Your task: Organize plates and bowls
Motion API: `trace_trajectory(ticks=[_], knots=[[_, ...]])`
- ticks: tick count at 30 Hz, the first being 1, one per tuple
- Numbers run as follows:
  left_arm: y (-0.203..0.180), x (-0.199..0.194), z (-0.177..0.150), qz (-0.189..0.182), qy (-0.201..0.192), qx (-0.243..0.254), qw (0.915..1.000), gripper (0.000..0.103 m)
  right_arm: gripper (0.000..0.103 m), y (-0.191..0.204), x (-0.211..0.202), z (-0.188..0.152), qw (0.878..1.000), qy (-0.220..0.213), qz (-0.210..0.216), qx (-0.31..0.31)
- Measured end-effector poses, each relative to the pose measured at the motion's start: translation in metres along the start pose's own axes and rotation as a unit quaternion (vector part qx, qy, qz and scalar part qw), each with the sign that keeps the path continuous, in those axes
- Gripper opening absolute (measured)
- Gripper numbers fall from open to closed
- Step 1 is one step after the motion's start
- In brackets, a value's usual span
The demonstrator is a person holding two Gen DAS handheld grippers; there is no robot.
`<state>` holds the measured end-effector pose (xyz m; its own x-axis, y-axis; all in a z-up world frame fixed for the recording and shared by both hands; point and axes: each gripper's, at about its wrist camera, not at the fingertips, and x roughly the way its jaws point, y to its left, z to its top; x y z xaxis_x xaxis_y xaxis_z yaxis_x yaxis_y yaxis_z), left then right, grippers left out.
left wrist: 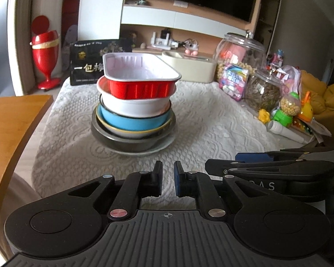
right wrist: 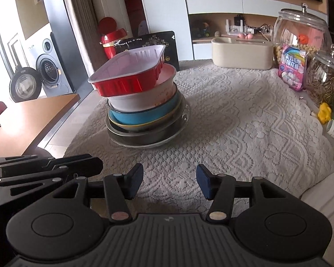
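Clearly, the red tray (left wrist: 140, 77) tops the stack of bowls (left wrist: 133, 115), straight ahead of both grippers, its long axis slanting across them. My left gripper (left wrist: 168, 178) is nearly closed and empty, while my right gripper (right wrist: 169, 182) is wide open and empty; both seem about equally far from the stack.

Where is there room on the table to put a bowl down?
Bare lace cloth lies between the dish stack and the snack jars, and in front of the stack, near both tongs. It is crowded along the right edge with jars and toys, and behind by the beige box.
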<state>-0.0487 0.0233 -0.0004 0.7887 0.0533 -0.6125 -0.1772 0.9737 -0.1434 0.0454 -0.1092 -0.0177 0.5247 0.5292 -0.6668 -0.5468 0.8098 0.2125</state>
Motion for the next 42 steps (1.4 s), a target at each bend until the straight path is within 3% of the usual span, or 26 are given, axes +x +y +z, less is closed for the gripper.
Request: trace_trajectory(ticks=[42], knots=[[0.0016, 0.0019, -0.0008, 0.011, 0.008, -0.006, 0.9999, 0.012, 0.055, 0.001, 0.0021, -0.0016, 1.0, 0.006, 0.003, 0.003]])
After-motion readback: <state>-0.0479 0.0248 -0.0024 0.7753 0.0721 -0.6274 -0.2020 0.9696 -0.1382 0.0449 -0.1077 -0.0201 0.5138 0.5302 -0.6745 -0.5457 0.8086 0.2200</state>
